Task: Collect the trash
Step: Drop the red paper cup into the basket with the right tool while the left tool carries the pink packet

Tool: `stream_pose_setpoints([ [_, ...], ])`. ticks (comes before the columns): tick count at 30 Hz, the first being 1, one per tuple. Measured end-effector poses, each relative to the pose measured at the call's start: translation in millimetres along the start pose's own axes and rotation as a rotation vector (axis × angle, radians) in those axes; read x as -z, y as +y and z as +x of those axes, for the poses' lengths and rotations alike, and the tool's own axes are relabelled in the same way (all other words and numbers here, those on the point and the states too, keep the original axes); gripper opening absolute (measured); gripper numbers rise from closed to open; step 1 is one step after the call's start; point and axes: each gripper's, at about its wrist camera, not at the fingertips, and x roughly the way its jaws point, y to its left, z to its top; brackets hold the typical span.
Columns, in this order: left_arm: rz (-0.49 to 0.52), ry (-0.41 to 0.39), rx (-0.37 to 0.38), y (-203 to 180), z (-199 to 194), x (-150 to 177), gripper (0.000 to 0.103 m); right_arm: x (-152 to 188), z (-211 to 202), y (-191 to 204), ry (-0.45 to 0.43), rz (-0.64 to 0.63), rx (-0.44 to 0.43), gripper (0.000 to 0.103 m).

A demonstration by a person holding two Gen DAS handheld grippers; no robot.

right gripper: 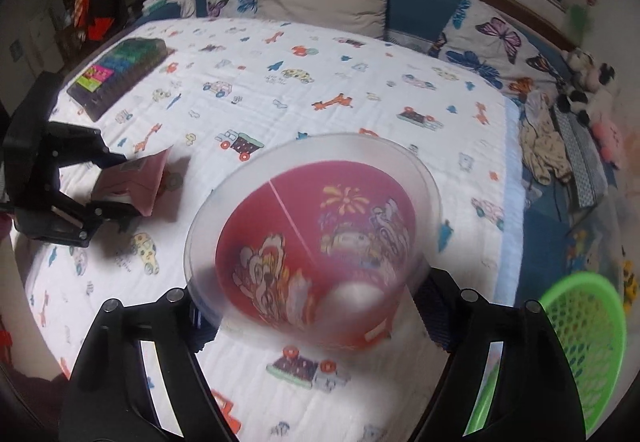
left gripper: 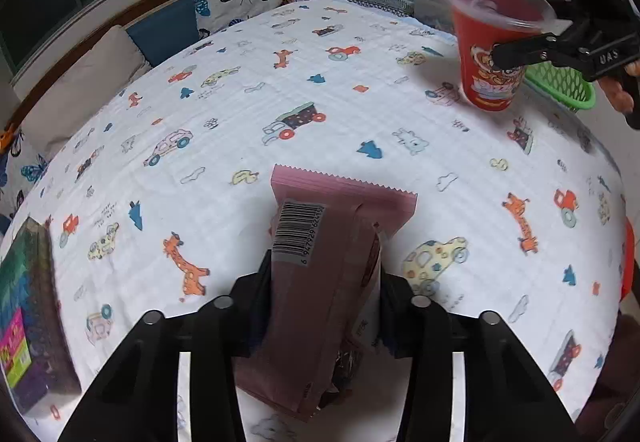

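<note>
The pink wrapper [left gripper: 320, 282], a flat snack packet with a zigzag end seal and a white barcode label, is pinched in the left claw [left gripper: 324, 282] above the bed [left gripper: 460, 162]. The right claw [right gripper: 316, 306] grips a red cartoon-printed cup [right gripper: 316, 242] under a frosted lid, near the green basket [right gripper: 588, 338] at the bed's right edge.

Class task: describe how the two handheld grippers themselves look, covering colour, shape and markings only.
Both the left gripper and the right gripper are matte black, with angular forked arms and round silver pin heads at the joints. The jaws carry dark ribbed pads. White letters "UAS" mark the right one. No cables show.
</note>
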Motion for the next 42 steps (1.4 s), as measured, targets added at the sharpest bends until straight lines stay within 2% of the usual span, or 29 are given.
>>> stream_pose_setpoints([
  [7,-0.051,-0.017,0.021,-11,-11,-6,0.037,20,-28,-14,-0.054,0.081,-0.012,0.078],
  [17,-0.050,-0.071,0.077,-49,-23,-41,0.037,56,-62,-55,-0.092,0.194,0.044,0.078],
  [24,-0.015,-0.095,0.122,-90,-23,-76,0.037,89,-80,-98,-0.092,0.286,0.133,0.078],
  [35,0.047,-0.130,0.183,-154,-23,-132,0.037,138,-91,-180,-0.044,0.464,0.290,0.078],
  [42,0.052,-0.140,0.224,-182,-20,-161,0.037,155,-91,-209,-0.022,0.521,0.352,0.080],
])
